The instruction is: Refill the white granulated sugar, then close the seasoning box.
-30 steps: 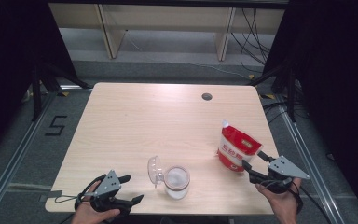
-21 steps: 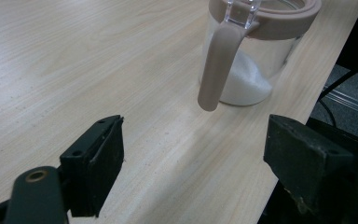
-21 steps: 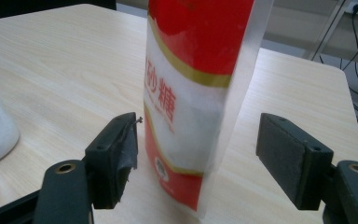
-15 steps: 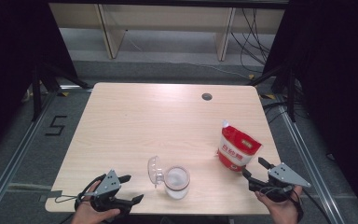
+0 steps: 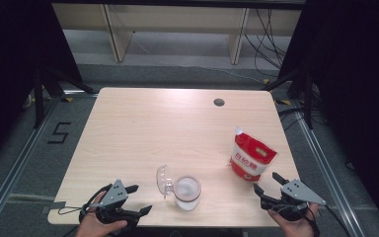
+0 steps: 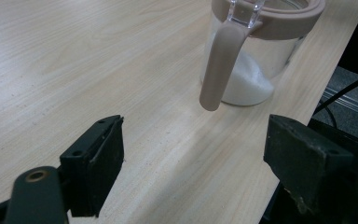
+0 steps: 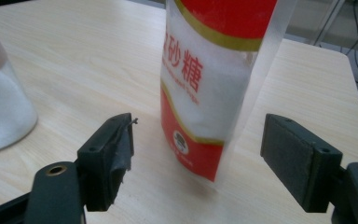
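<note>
Both grippers, left (image 5: 137, 199) & right (image 5: 269, 183), gape empty: 1 lined up w/ the lid-open jar (image 5: 186, 192), 1 w/ the upright sugar pouch (image 5: 250, 159), prob. for pouring.

One jar (image 5: 187, 192) with its lid (image 5: 162, 180) open stands on the one table (image 5: 143, 128). One bag (image 5: 250, 157) stands there too. Two grippers, left (image 5: 139, 199) and right (image 5: 268, 182), are over the table's near edge.

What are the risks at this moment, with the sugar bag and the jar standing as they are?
The sugar bag stands upright with no support near the table's right edge; a nudge from the open right gripper might topple it. The jar, lid flipped open, sits near the front edge, so a bump from the left gripper could spill sugar.
</note>
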